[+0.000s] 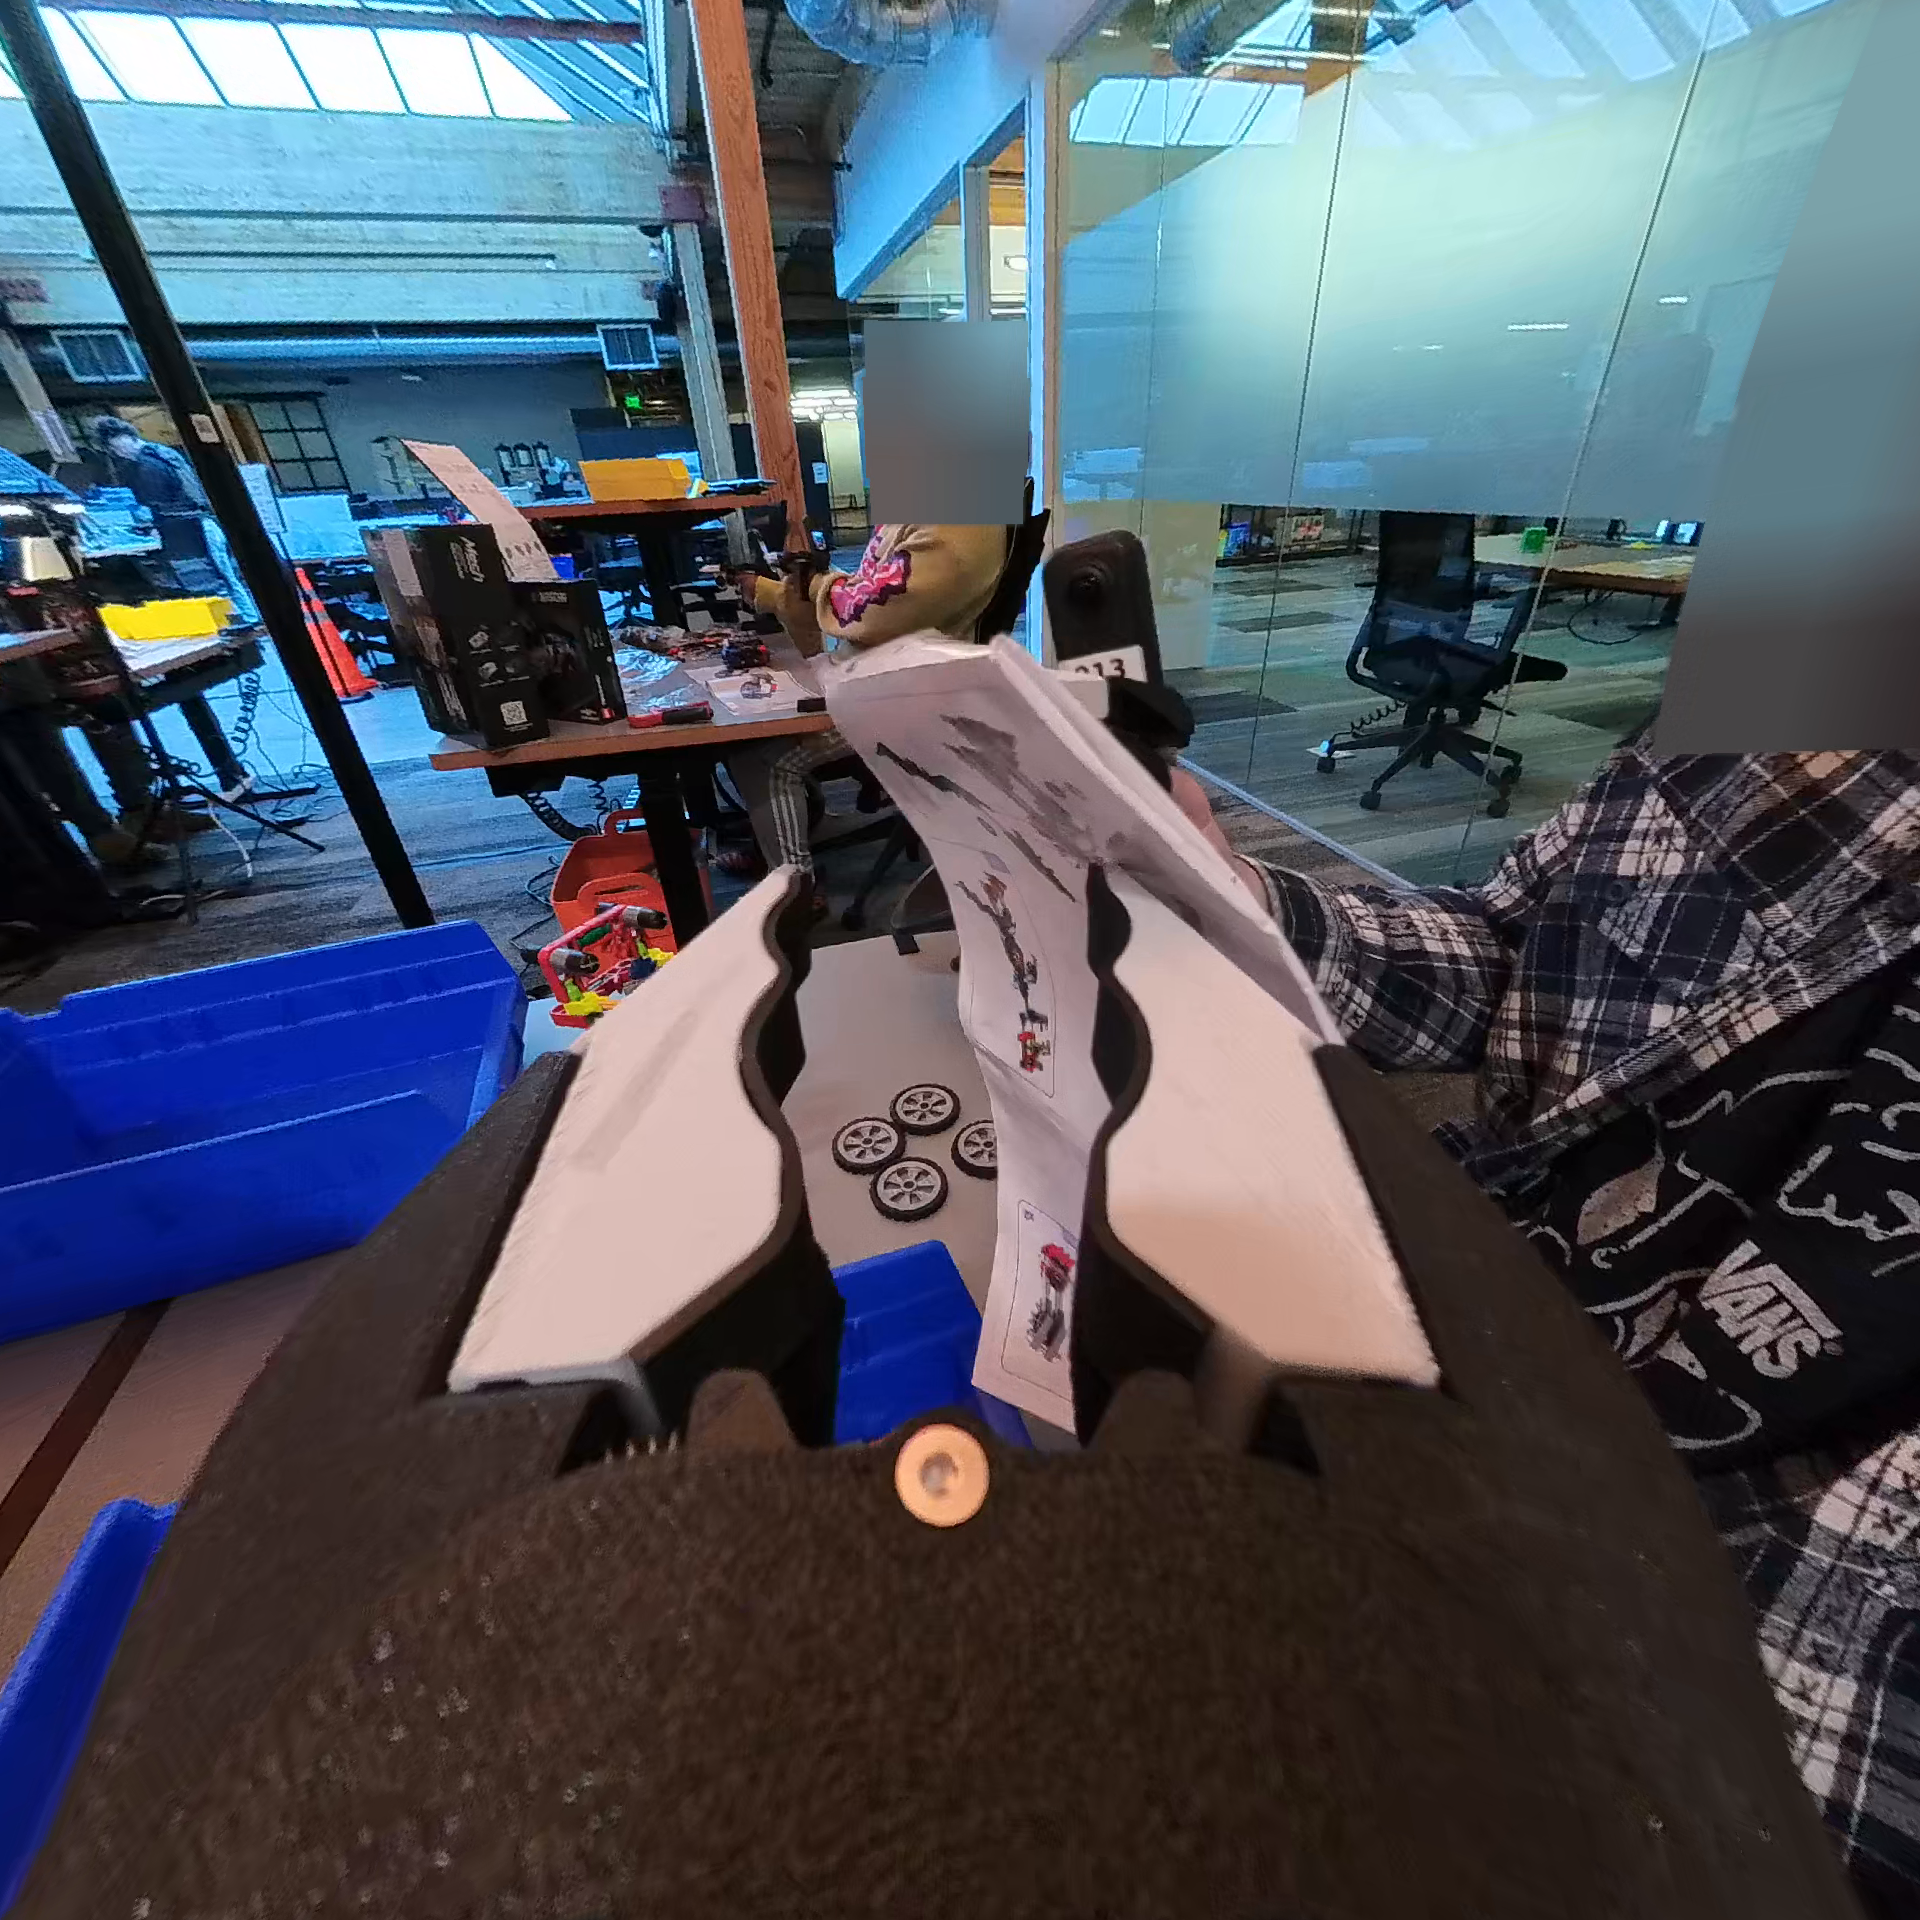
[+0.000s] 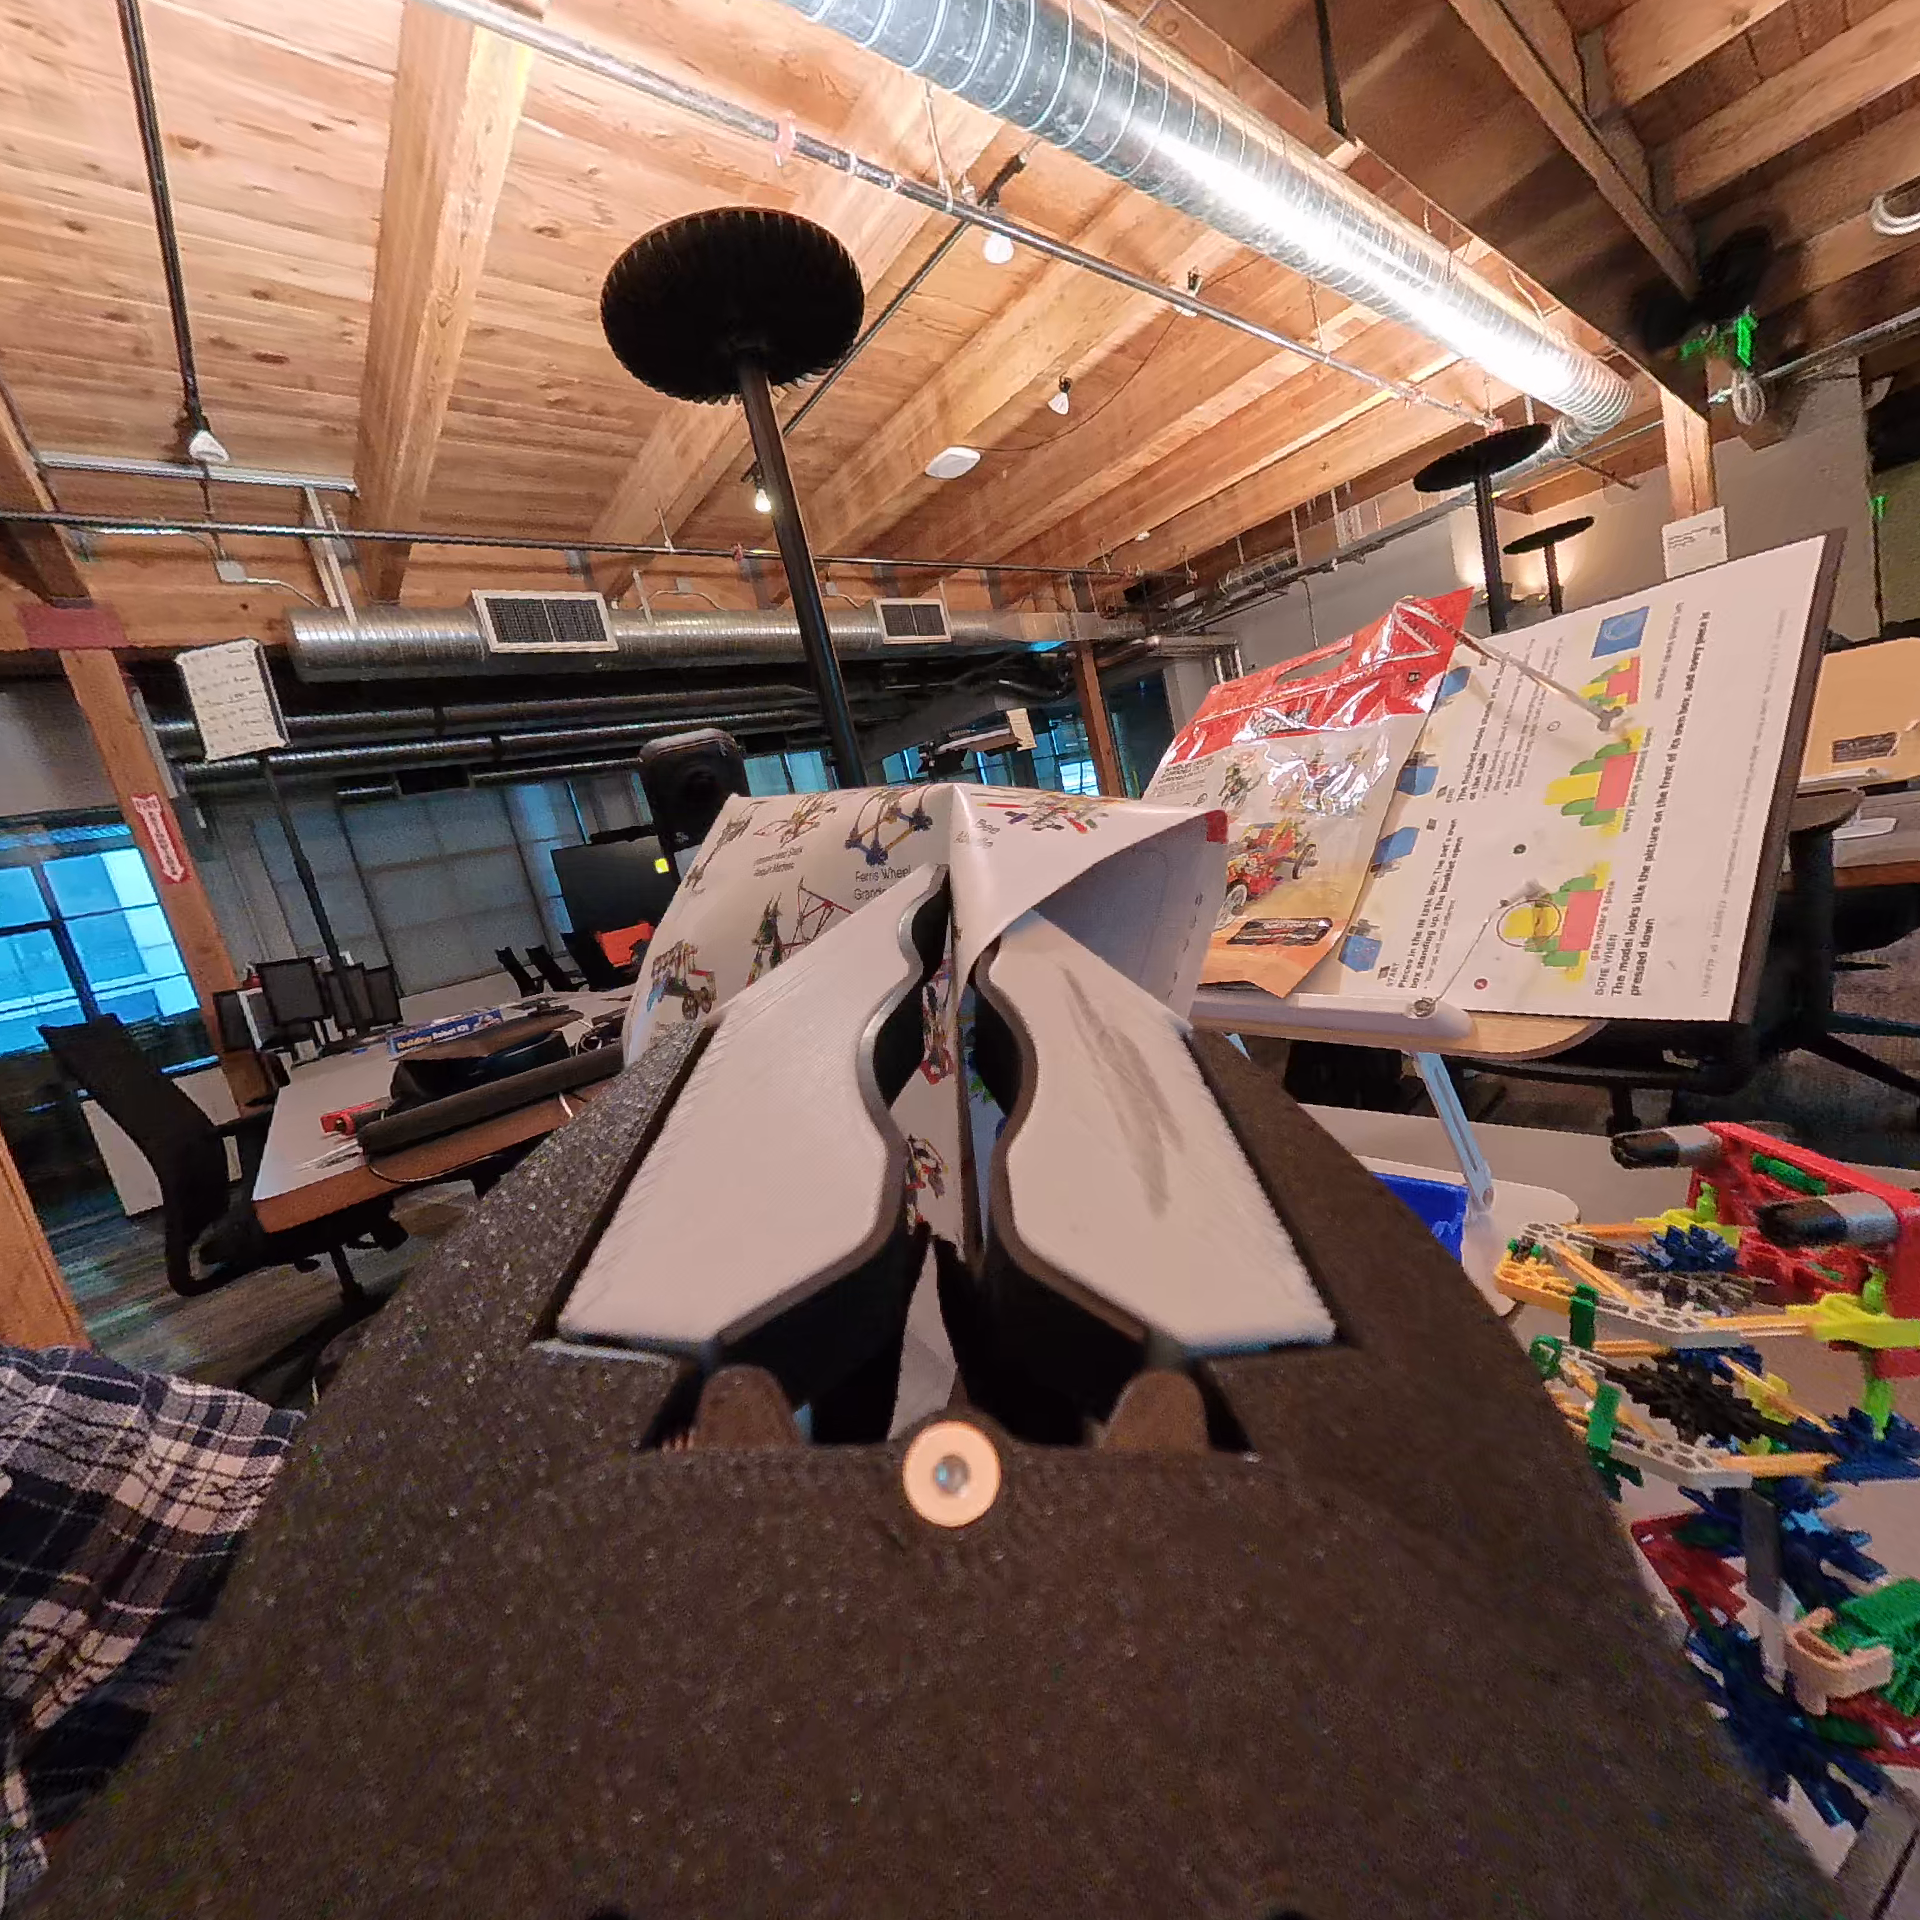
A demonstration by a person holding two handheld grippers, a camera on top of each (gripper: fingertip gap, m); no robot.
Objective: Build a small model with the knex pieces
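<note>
My right gripper (image 2: 961, 914) is shut on a folded instruction booklet (image 2: 831, 862) and holds it up in the air, tilted. In the left wrist view the same booklet (image 1: 1049, 769) hangs in front of a person in a plaid shirt (image 1: 1558, 956). One loose page (image 1: 1013, 997) droops down between my left gripper's fingers, against the inner side of the right finger (image 1: 1226, 1143). My left gripper (image 1: 945, 904) is open, with a wide gap, and grips nothing. Several small grey-spoked wheels (image 1: 914, 1143) lie on the white table below it.
Blue bins stand at the left (image 1: 239, 1101) and just under the left gripper (image 1: 904, 1340). A colourful rod-and-connector model (image 2: 1745, 1351) stands on the table at the right. A tilted stand holds a printed board (image 2: 1621, 831) and a red plastic bag (image 2: 1320, 727). Tip to tip, the grippers are about 10 cm apart.
</note>
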